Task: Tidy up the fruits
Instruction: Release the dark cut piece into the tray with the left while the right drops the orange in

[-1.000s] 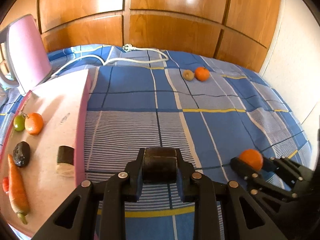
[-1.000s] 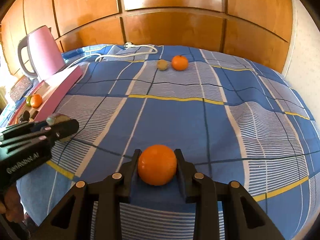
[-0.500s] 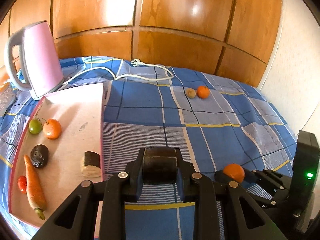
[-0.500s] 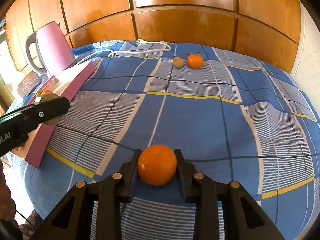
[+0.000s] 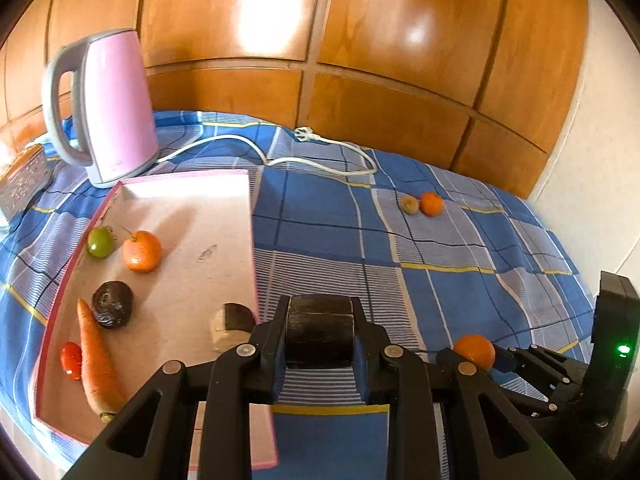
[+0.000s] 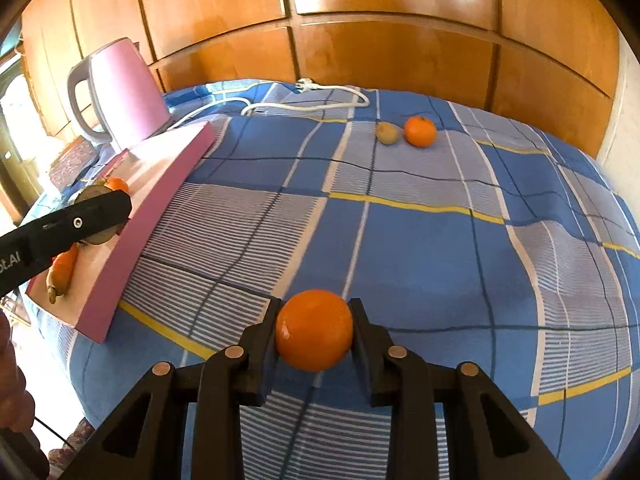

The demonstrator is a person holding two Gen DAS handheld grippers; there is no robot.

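Left gripper point(image 5: 320, 334), jaws clamped on a dark cylindrical piece point(image 5: 320, 330), poised beside the right edge of the pink tray point(image 5: 224, 188) at 9 o'clock; right gripper point(image 6: 314, 330), jaws pressed against both sides of an orange point(image 6: 314, 330), held above the blue checked cloth point(image 6: 420, 248). On the tray, from 12 to 6 o'clock: green fruit point(image 5: 100, 242) just beside a second orange point(image 5: 142, 251); dark round fruit point(image 5: 113, 305); carrot point(image 5: 98, 356) with a small red fruit point(image 5: 71, 361) at its 9 o'clock; a dark-and-white cut piece point(image 5: 234, 324) near the right rim. At 1 o'clock on the cloth, well apart from the tray: a brownish fruit point(image 5: 410, 204) touching a third orange point(image 5: 432, 203). Pink kettle point(image 5: 116, 108) at 11 o'clock, behind the tray; white cable point(image 5: 320, 156) trailing along the cloth's far edge.
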